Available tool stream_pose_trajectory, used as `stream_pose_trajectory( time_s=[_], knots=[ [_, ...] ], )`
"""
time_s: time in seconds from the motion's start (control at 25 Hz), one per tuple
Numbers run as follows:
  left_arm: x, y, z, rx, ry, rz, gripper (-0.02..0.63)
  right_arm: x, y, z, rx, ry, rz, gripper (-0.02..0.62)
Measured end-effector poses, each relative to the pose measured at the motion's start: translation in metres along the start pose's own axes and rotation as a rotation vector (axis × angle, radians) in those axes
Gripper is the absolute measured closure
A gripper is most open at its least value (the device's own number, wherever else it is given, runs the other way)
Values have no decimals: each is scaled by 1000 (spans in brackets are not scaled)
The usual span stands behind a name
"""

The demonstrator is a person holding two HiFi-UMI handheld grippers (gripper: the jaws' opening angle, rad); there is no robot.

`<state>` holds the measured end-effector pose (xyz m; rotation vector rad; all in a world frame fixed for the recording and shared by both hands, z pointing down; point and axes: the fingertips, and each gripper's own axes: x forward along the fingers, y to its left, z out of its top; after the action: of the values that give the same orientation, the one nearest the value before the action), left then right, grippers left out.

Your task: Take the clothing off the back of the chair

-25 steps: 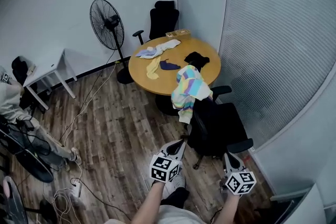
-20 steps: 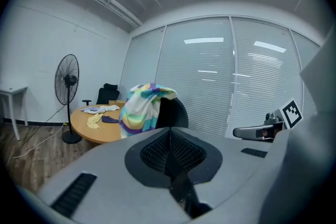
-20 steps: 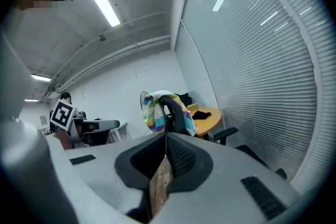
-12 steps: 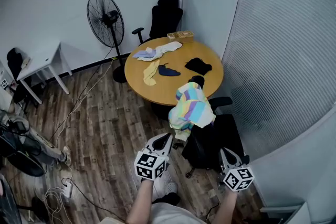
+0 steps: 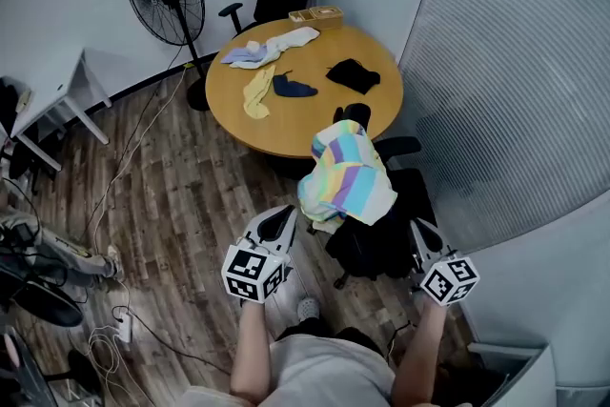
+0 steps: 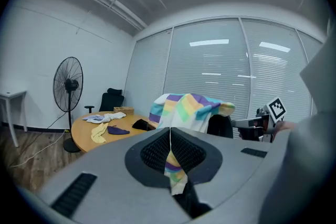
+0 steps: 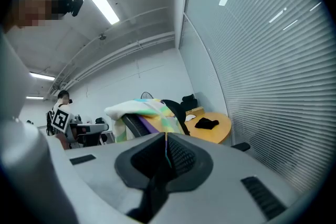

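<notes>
Pastel striped clothing (image 5: 348, 178) draped over back of black chair (image 5: 391, 235), not yet touched. Flanking chair: left gripper (image 5: 283, 214) just at its left, right gripper (image 5: 419, 229) just at its right. Both point toward chair back, jaws pressed together, nothing held, likely lining up to grasp the garment.

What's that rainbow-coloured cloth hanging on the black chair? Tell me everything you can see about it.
The pastel-striped piece of clothing looks like soft, rumpled fabric with yellow, teal, purple and white bands. It lies draped over the top of the black office chair's backrest, hanging down both sides, beside the round wooden table. The left claw and right claw, both closed, flank it, seemingly without touching it.
</notes>
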<state>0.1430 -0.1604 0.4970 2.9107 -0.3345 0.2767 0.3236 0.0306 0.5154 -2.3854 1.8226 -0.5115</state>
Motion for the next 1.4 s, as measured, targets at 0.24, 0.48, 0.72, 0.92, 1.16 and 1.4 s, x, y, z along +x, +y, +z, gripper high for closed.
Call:
stream_pose_trajectory(
  time_s=[0.24,0.48,0.72,0.92,1.16,1.4],
  knots=[
    [2,22,-12,-55,28,48,577,30,-7,-1,-73,50,89,569],
    [10,41,-19,-54,54,116,577,76,-27,3,-141,90,195,569],
    [26,59,-2,-47,41,188,577,119,-47,34,-171,36,308,569],
    [36,55,2,58,102,213,577,132,-53,49,-113,-1,422,568],
    [47,45,7,79,94,2,575,131,-49,41,-33,46,646,568],
    [54,26,-2,148,165,-182,483,128,-26,45,-46,80,843,548]
  ],
)
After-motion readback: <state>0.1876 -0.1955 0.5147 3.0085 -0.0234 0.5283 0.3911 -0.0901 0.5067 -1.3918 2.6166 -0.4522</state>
